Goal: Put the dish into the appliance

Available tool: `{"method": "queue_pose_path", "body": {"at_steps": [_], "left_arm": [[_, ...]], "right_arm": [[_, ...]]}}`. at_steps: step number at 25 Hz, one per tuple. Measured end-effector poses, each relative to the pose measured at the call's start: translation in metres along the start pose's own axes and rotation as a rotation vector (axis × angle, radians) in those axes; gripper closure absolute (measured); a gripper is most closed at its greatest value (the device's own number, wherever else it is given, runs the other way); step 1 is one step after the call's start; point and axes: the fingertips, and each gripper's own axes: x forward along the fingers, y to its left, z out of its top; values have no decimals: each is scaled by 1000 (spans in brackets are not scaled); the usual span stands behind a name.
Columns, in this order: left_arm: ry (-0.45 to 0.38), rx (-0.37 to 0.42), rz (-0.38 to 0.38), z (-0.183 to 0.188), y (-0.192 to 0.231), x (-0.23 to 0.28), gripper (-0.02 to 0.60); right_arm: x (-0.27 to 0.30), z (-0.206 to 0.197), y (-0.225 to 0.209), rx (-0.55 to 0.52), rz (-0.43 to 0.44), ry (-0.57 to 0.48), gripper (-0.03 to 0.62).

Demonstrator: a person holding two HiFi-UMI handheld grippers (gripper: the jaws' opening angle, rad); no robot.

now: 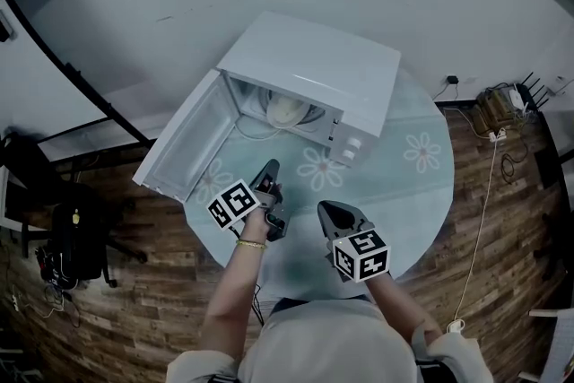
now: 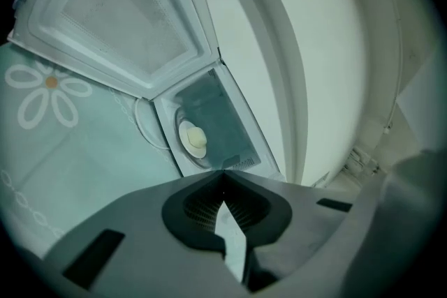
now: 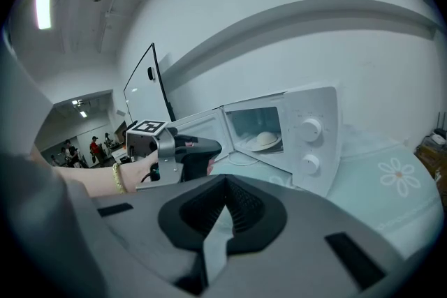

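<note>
Dish (image 1: 289,110) sits inside the microwave (image 1: 314,67), door (image 1: 184,139) open | I read left gripper (image 1: 271,167) jaws together, nothing between | right gripper (image 1: 326,208) jaws together, empty | both above table (image 1: 421,193), before the microwave.

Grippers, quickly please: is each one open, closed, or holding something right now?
Left gripper: closed, nothing between its jaws.
Right gripper: closed, nothing between its jaws.
</note>
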Motion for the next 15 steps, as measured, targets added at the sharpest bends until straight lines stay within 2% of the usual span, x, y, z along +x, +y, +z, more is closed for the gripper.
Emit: {"method": "queue_pose_path", "body": {"at_steps": [10,15], "left_arm": [[97,230,57,-44,-18,-57,568],[125,274,84,-61,-20,-80,568]], "right_arm": [[-20,-3,12,3,-13,-29,589],[-30,-6,14,12,-29,-37,589]]}}
